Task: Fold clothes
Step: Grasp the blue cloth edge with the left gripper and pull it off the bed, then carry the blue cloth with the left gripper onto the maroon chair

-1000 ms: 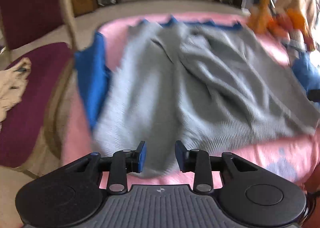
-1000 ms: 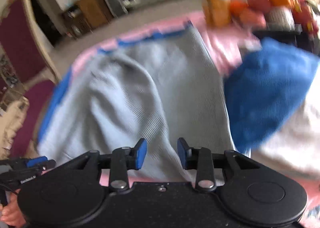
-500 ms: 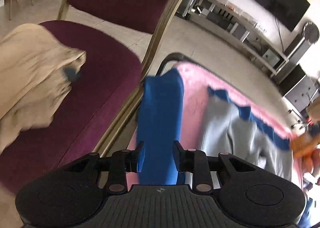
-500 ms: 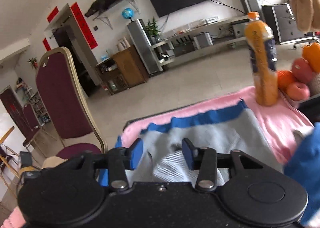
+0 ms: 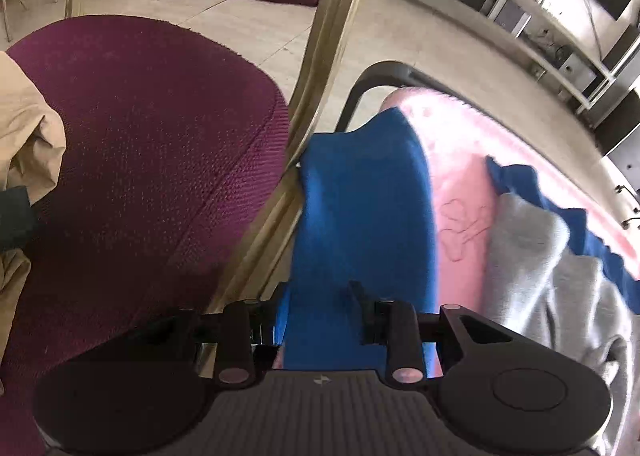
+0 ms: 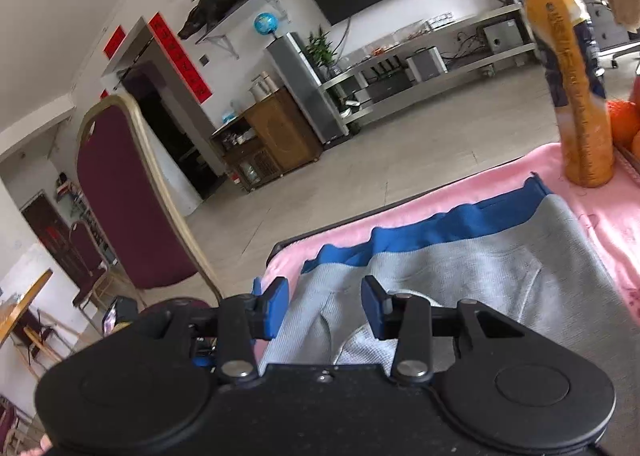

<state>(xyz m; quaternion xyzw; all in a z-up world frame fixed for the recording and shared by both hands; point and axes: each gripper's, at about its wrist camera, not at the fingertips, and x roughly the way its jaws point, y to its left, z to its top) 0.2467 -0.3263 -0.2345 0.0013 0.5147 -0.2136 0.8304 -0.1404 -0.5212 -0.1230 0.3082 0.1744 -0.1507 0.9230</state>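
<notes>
- The grey garment (image 6: pixel 460 268) lies spread across the pink-covered worktop (image 6: pixel 500 191), with a blue garment (image 6: pixel 452 219) under it showing as a band along its far edge, toward 12 o'clock in the right wrist view. Laid flat like this, it looks ready for a first fold.
- One blue sleeve (image 5: pixel 360 207) drapes over the worktop's side edge next to the maroon chair (image 5: pixel 152 143). It probably has to be brought back onto the surface before any folding.
- The left tool (image 5: pixel 316 308) points steeply down over that sleeve. Its jaws are opening, with blue cloth seen between them, but the pads do not press on it.
- The right tool (image 6: pixel 324 306) hovers spread above the grey garment's near part, pinching nothing.
- An orange bottle (image 6: pixel 568 71) stands at 2 o'clock in the right wrist view, just beside the clothes.
</notes>
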